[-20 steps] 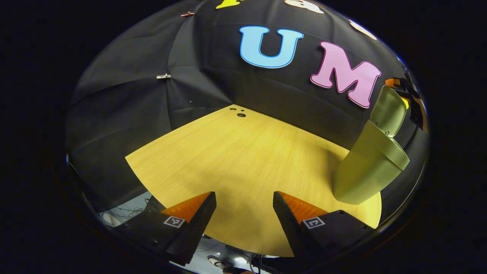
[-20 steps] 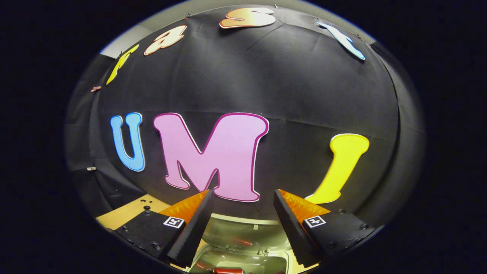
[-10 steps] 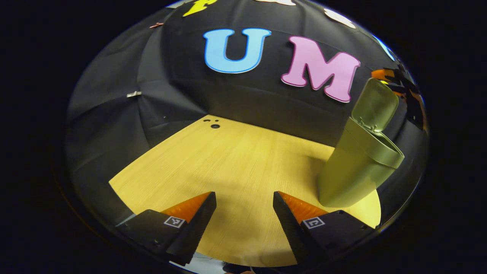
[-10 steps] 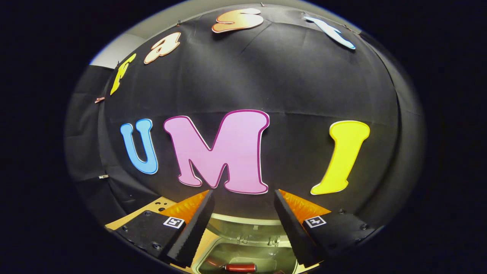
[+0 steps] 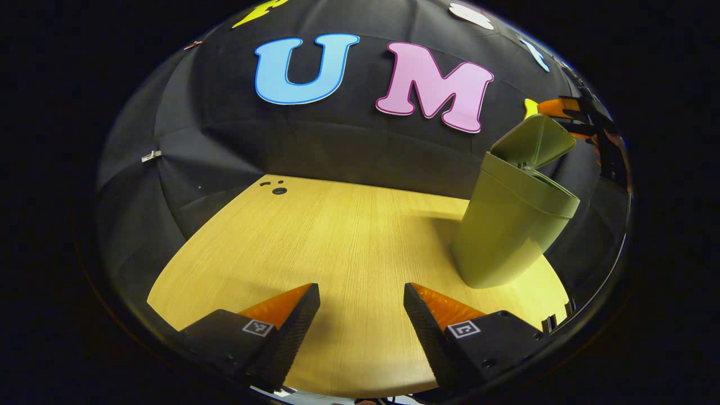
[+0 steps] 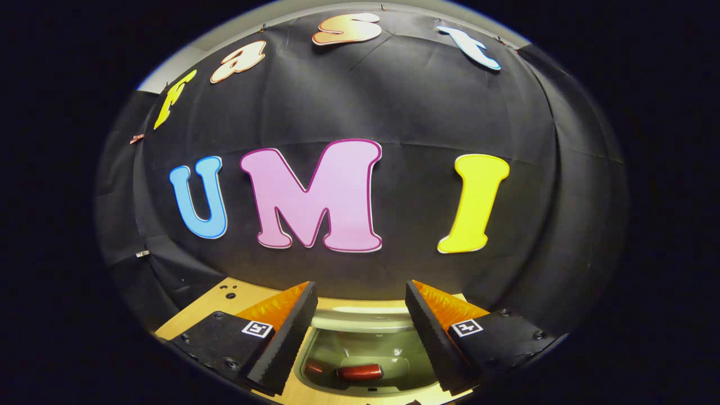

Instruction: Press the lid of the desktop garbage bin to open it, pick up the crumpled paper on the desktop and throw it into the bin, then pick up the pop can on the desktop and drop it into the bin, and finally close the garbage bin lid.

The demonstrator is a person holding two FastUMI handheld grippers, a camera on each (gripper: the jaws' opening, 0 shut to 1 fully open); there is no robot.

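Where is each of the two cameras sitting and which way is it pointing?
Left gripper view: rides the left gripper, low over the desk, facing the booth wall; its own open fingers show; the bin stands at right.
Right gripper view: rides the right gripper, just above the bin, facing the wall; a red can lies inside.
Shared: bin, desk, wall.

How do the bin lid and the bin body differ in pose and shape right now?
The bin lid is a thin flat panel; the bin body is a tall, deep container. The lid tilts half-raised over the opening; the body stands on the wooden table, narrowing toward its base. Both are the same olive green.
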